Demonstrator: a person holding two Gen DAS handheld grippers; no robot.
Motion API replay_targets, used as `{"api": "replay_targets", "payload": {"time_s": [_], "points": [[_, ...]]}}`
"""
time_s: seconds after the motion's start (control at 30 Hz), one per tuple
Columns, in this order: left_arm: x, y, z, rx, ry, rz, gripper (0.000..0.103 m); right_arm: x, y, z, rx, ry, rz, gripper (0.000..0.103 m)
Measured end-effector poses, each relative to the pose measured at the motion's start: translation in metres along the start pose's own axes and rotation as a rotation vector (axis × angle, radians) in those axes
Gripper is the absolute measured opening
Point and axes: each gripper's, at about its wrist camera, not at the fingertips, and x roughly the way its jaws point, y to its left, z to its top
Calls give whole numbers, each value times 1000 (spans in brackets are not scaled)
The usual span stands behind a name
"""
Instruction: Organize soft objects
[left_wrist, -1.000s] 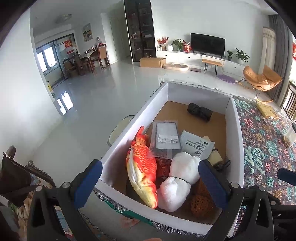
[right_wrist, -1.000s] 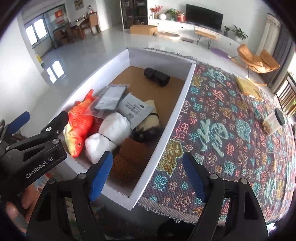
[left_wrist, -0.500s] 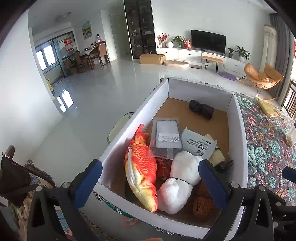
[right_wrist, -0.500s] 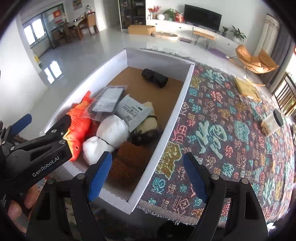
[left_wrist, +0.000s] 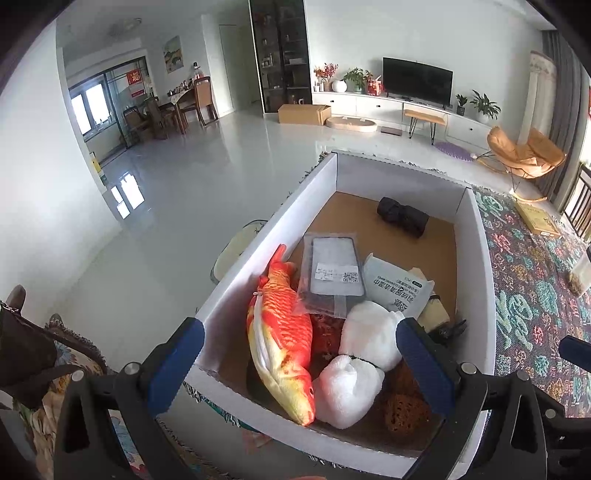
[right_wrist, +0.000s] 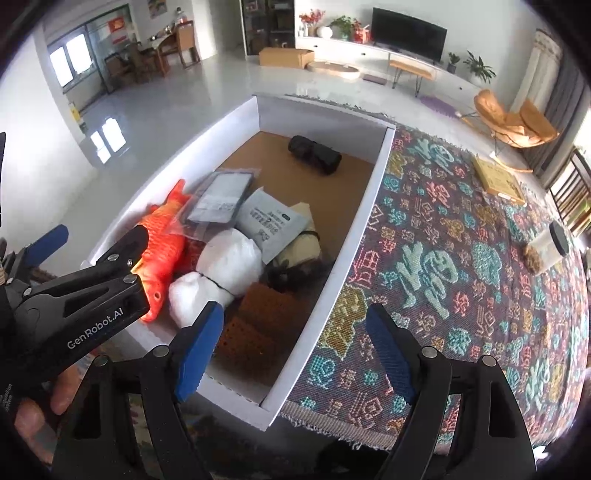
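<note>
Both grippers hang over the near end of a white box (left_wrist: 236, 395) on a patterned rug (right_wrist: 461, 266). The left gripper (left_wrist: 295, 365) is spread wide with nothing between its blue pads. The right gripper (right_wrist: 295, 350) is likewise released and empty, straddling the box's right wall. Inside the box, nearest the camera, an orange plush fish (left_wrist: 280, 339) lies along the left wall beside a white plush (left_wrist: 354, 365) and a brown knit piece (right_wrist: 258, 325). Just behind them rest a clear packet (left_wrist: 332, 273) and a grey wipes pouch (left_wrist: 397, 288). A black roll (left_wrist: 402, 216) sits alone at the far end. Beyond, a jar (right_wrist: 550, 243) and a flat carton (right_wrist: 498, 179) lie on the rug.
</note>
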Motion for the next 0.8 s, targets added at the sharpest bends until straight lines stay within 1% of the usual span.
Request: {"api": "replay_targets", "payload": {"time_s": [0.8], "points": [[1, 2, 1, -6, 7, -4, 103, 0, 3, 1, -5, 8, -2, 82]]}}
